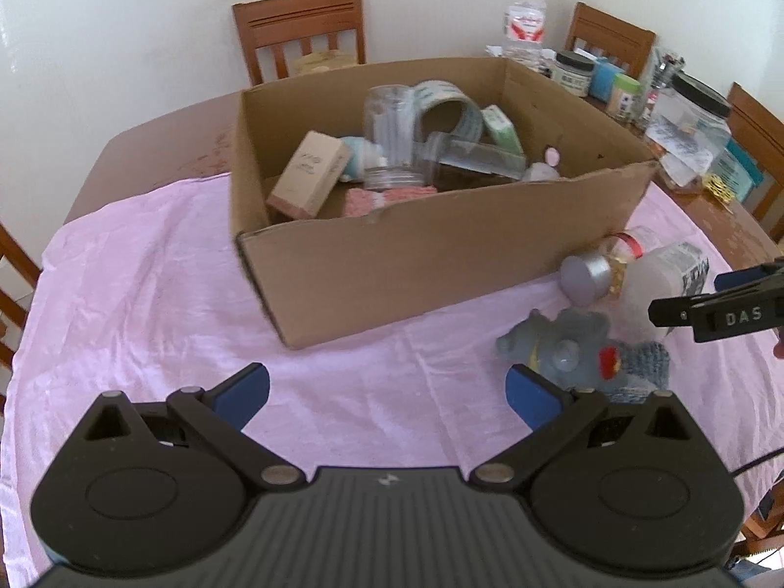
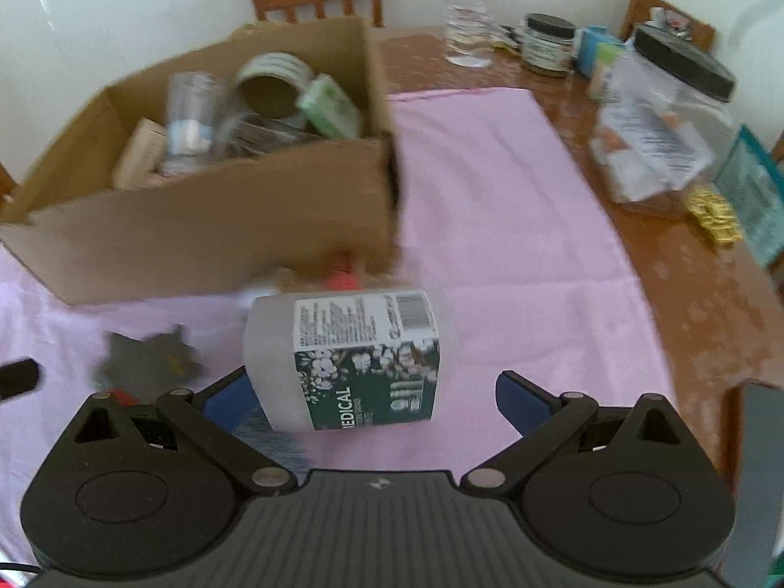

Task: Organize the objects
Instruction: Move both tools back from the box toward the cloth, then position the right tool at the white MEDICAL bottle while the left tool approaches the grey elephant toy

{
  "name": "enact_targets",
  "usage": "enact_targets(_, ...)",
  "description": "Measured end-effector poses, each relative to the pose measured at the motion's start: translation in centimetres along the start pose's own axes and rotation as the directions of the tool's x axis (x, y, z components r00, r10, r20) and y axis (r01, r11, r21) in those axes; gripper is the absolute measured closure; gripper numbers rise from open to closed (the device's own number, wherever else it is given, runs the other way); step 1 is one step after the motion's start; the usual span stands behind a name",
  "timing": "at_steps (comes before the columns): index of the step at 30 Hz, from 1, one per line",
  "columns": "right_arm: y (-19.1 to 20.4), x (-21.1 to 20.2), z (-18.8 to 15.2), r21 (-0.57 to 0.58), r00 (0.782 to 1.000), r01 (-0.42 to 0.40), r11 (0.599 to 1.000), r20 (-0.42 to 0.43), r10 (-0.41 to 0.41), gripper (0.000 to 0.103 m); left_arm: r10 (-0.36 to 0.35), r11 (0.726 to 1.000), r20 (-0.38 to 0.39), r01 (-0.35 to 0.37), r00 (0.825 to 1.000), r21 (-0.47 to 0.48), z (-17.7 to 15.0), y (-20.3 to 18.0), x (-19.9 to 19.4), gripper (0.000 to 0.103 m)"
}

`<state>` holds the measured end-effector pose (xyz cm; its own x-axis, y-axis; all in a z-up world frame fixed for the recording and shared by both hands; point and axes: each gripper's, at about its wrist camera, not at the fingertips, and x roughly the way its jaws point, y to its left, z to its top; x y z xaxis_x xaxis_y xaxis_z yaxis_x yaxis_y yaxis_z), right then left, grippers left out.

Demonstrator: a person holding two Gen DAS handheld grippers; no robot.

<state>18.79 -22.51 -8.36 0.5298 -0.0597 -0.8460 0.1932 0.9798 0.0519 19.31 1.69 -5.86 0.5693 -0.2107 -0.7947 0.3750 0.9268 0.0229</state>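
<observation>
A grey knitted elephant toy point(image 1: 583, 348) and a lying frosted plastic bottle with a dark green label point(image 2: 348, 357) sit on the pink cloth point(image 1: 147, 294) covering the table, just beside the open brown cardboard box point(image 1: 431, 255), which holds clear jars, a tape roll and small cartons; left hand-held gripper point(image 1: 387, 392) spread wide, empty; right hand-held gripper point(image 2: 372, 402) spread wide around the bottle, not clamped

Soft daylight, fisheye-curved edges, right view motion-blurred
</observation>
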Motion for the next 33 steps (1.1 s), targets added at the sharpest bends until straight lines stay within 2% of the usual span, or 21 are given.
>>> enact_targets(4, -1.6, 0.5, -0.3, -0.017, 0.997, 0.072, 0.997, -0.003, -0.072, 0.0, -0.029, 0.999, 0.001, 0.029, 1.0, 0.017, 0.4, -1.0, 0.1, 0.001)
enact_targets(14, -2.8, 2.3, -1.2, -0.028, 0.996, 0.081, 0.996, -0.038, -0.082, 0.0, -0.114, 0.99, 0.011, 0.112, 0.993, 0.08, 1.4, -4.2, 0.8, 0.001)
enact_targets(17, -3.0, 3.0, -1.7, -0.026, 0.995, 0.078, 0.997, -0.058, -0.079, 0.0, -0.128, 0.986, 0.01, 0.126, 0.992, 0.111, 1.2, -5.6, 1.5, 0.001)
enact_targets(20, -3.3, 3.0, -2.0, -0.022, 0.997, 0.063, 0.998, -0.041, -0.064, 0.0, -0.122, 0.985, 0.002, 0.121, 0.992, 0.122, 1.0, -6.3, 2.3, 0.001)
enact_targets(22, -3.3, 3.0, -2.1, -0.032, 0.998, 0.057, 0.998, -0.035, -0.058, 0.0, -0.112, 0.987, -0.008, 0.113, 0.994, 0.112, 0.9, -6.3, 2.9, 0.001)
enact_targets(27, -3.4, 2.9, -2.2, -0.042, 0.998, 0.051, 0.998, -0.026, -0.052, 0.0, -0.141, 0.988, -0.023, 0.142, 0.99, 0.065, 0.4, -5.1, 2.9, 0.001)
enact_targets(33, -3.3, 2.9, -2.5, -0.046, 0.999, 0.049, 0.998, -0.007, -0.049, 0.0, -0.103, 0.993, -0.035, 0.105, 0.994, 0.061, -0.8, -2.9, 1.4, 0.001)
